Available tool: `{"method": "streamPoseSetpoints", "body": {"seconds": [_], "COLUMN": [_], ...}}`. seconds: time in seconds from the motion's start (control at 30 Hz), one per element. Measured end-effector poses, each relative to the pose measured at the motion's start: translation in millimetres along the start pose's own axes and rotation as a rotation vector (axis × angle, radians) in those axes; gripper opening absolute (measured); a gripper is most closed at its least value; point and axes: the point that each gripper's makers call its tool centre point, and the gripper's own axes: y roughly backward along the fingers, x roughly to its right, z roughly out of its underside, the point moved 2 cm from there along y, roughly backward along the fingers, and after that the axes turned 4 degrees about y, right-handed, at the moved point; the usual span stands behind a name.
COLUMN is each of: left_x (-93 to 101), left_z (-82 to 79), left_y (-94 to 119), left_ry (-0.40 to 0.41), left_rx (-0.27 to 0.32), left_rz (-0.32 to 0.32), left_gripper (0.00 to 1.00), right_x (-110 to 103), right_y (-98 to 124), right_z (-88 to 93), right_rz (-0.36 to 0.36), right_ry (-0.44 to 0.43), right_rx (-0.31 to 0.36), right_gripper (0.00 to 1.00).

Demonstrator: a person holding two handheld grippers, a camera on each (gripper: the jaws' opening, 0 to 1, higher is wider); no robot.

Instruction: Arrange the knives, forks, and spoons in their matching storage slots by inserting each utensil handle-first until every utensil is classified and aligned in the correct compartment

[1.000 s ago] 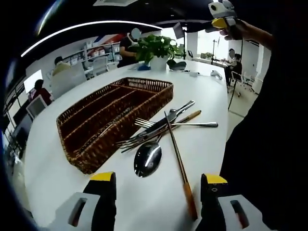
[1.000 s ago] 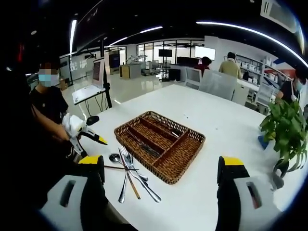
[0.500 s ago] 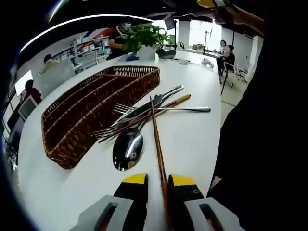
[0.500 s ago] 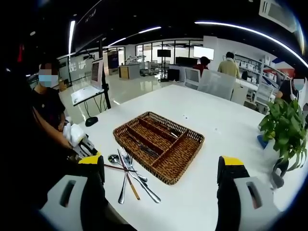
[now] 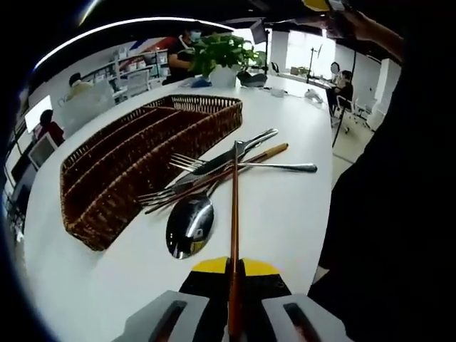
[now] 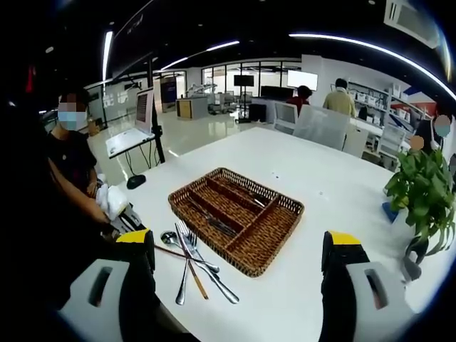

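The left gripper [image 5: 234, 274] clamps its jaws on a wooden-handled utensil [image 5: 234, 214] pulled from the cutlery pile [image 6: 191, 260] beside the wicker tray [image 6: 239, 214] near the table's [image 6: 313, 185] edge, while the right gripper [image 6: 239, 249] hovers open-jawed, apparently waiting.

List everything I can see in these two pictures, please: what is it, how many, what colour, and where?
Woven wicker cutlery basket: one, brown, on the table, beside the utensil pile.
Round white table: one, white, under everything.
Shiny metal spoon: one, silver, nearest the left gripper.
Metal forks: two, silver, crossed in the pile.
Metal knife: one, silver, atop the pile.
Thin brown wooden stick: one, brown, clamped by the left gripper.
Potted plant: one, green, far table edge.
Left gripper: black, yellow-tipped fingers, shut.
Right gripper: open, above the table.
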Motion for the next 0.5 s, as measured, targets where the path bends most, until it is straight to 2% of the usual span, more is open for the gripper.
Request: {"method": "streamPoseSetpoints", "body": {"seconds": [0.23, 0.37, 0.5], "left_x": [-5.4, -8.5, -10.8], "left_z": [-13.5, -29.1, -48.9], "left_y": [11.6, 16.6, 21.6], "left_ry": [0.005, 0.013, -0.028], "left_rx": [0.028, 0.060, 0.080], "left_rz": [0.003, 0.004, 0.018], "left_gripper": [0.02, 0.02, 0.02], "right_x": [-1.4, -4.1, -4.1], "right_y": [-0.6, -1.8, -1.6], "right_z": [-0.2, 0.0, 0.1], "right_rz": [-0.002, -0.008, -0.008], "right_ry": [-0.001, 0.001, 0.003], "right_rx": [0.003, 0.005, 0.006], "right_gripper": [0.99, 0.99, 0.99]}}
